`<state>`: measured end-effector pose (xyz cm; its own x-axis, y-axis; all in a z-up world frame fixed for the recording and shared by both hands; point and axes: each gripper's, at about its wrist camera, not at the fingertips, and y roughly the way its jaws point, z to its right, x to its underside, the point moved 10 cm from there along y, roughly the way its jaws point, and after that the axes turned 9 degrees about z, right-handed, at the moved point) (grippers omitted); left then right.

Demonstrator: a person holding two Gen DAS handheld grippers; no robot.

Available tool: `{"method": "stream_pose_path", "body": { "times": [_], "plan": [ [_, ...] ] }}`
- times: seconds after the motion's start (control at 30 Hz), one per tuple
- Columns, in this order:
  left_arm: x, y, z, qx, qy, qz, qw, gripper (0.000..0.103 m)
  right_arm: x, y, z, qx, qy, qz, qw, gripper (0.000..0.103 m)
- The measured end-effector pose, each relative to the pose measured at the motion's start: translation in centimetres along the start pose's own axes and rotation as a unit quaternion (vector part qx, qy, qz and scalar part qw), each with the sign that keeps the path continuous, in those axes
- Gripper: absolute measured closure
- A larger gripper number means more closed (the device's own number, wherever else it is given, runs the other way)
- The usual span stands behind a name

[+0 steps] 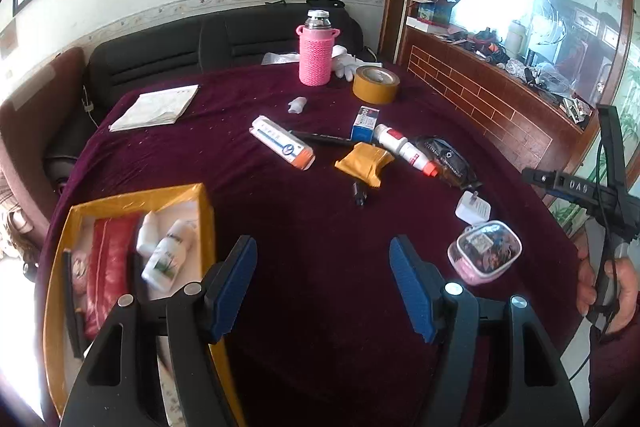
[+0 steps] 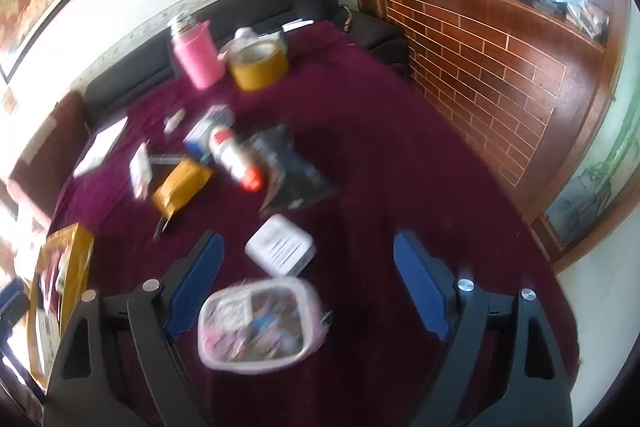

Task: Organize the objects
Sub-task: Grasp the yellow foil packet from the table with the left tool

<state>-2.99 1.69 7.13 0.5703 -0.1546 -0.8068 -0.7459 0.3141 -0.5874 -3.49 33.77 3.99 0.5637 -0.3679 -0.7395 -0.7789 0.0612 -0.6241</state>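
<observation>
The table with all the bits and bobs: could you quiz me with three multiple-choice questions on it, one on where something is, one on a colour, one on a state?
1. Where does the tape roll stand?
A. beside the pink-sleeved flask
B. inside the yellow box
C. on the sofa

2. What colour is the tablecloth?
A. green
B. dark purple
C. white

3. How are the left gripper's jaws?
A. clamped on a bottle
B. apart with nothing between
C. holding the tape

Answers: 1 A, the roll sits next to the flask; 2 B, cloth is purple throughout; 3 B, only cloth shows between the blue pads.

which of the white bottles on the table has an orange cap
The white bottle lying among the loose items on the cloth; the two bottles in the yellow box show no orange cap.
</observation>
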Motion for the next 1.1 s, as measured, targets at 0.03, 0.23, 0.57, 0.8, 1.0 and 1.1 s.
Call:
{"method": "stream_pose_path", "body": {
  "times": [0.03,0.23,0.57,0.8,1.0,1.1],
  "plan": [
    [-0.1,0.9,0.3,-0.005,0.003,-0.009,0.9999,0.04,-0.7,0.4,0.4,-0.004,0.009,0.005,1.0,0.016],
    [0.8,6.6,1.5,-0.035,0.037,-0.068,0.9964,0.04,-3.6,4.8,0.6,-0.052,0.061,0.02,0.997,0.016],
    [-3.0,17.8,3.8,-0.04,0.096,-0.066,0.9924,0.04,-0.7,10.3,1.0,-0.15,0.145,-0.027,0.978,0.016],
    [-3.8,23.5,5.4,-0.006,0.136,-0.075,0.9879,0.037,-0.8,10.3,1.1,-0.173,0.171,-0.032,0.969,0.016],
    [-3.7,24.6,6.9,0.029,0.124,-0.078,0.9888,0.031,0.0,11.2,0.1,-0.185,0.171,-0.059,0.966,0.016],
    [-2.3,25.3,7.7,0.015,0.147,-0.101,0.9839,0.041,0.1,11.2,0.1,-0.179,0.165,-0.056,0.968,0.016]
  ]
}}
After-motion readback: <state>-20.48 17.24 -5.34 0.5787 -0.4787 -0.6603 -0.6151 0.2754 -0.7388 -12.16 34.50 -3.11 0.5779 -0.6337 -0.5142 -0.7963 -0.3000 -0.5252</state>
